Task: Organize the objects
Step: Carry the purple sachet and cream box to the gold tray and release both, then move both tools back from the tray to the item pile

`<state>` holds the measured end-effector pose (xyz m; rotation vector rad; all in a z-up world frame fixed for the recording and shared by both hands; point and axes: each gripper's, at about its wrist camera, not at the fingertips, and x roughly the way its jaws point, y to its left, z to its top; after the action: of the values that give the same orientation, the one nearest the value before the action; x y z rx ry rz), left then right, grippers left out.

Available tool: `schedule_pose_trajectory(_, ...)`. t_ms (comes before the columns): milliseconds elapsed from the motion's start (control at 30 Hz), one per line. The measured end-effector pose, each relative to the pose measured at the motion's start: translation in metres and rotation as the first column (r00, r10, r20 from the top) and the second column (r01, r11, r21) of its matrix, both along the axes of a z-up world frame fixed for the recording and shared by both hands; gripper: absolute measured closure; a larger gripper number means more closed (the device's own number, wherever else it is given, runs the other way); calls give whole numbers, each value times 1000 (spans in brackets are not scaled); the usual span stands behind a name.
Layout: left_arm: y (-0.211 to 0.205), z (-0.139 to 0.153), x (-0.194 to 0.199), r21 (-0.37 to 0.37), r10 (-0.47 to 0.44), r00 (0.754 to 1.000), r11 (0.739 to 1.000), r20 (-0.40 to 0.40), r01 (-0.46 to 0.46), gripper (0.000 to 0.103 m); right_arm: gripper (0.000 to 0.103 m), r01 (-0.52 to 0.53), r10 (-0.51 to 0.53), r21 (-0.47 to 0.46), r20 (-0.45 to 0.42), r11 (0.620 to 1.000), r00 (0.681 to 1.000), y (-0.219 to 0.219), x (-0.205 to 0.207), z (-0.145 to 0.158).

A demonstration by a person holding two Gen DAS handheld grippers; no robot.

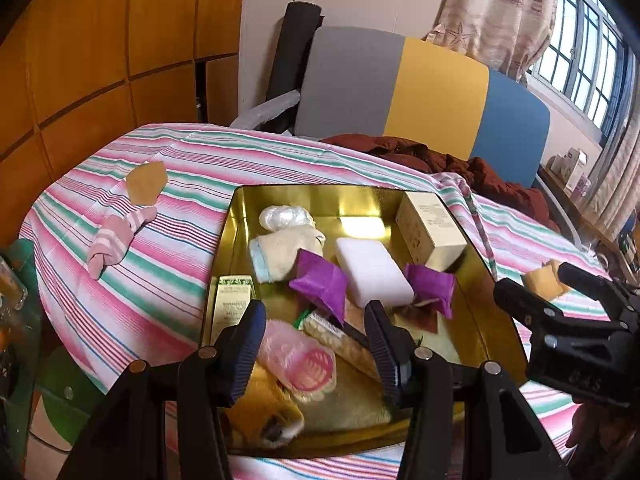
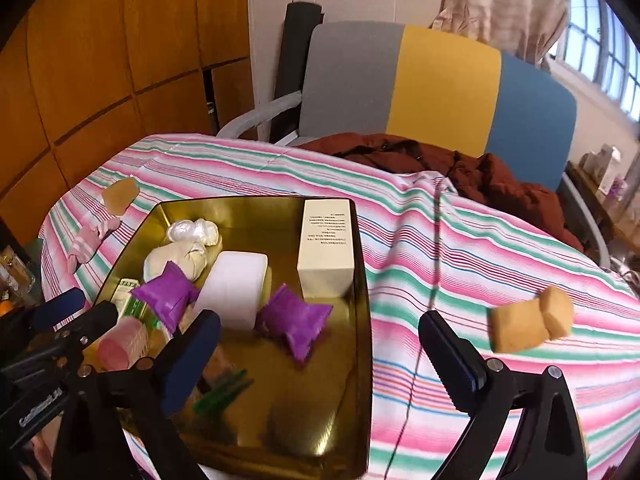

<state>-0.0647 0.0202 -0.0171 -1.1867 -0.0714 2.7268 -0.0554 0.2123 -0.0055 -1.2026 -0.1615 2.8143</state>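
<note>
On the striped cloth, you are hovering both grippers, left [image 1: 316,344] and right [image 2: 320,356], released and empty over the mostly filled gold tray [image 2: 360,320], leaving a tan sponge [image 2: 528,324] right and a pink sock [image 1: 116,240] far left.

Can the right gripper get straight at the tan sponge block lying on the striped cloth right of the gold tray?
Probably yes. The right gripper is wide open and empty, and the tan sponge block lies alone on the striped cloth, outside the gold tray, with nothing between.
</note>
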Motion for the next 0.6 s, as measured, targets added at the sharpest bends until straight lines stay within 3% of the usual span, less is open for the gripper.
schedule_pose_trajectory(200,9,2,14,-13,-24,1000,1000,-4,24,51,0,17,-16,47,-26,999,1000,-2,24,-2)
schedule_pose_trajectory(600,39,8,33,-40,-117,993,992,-18,117,51,0,69,-68,25,-44,997,997,20,54,0)
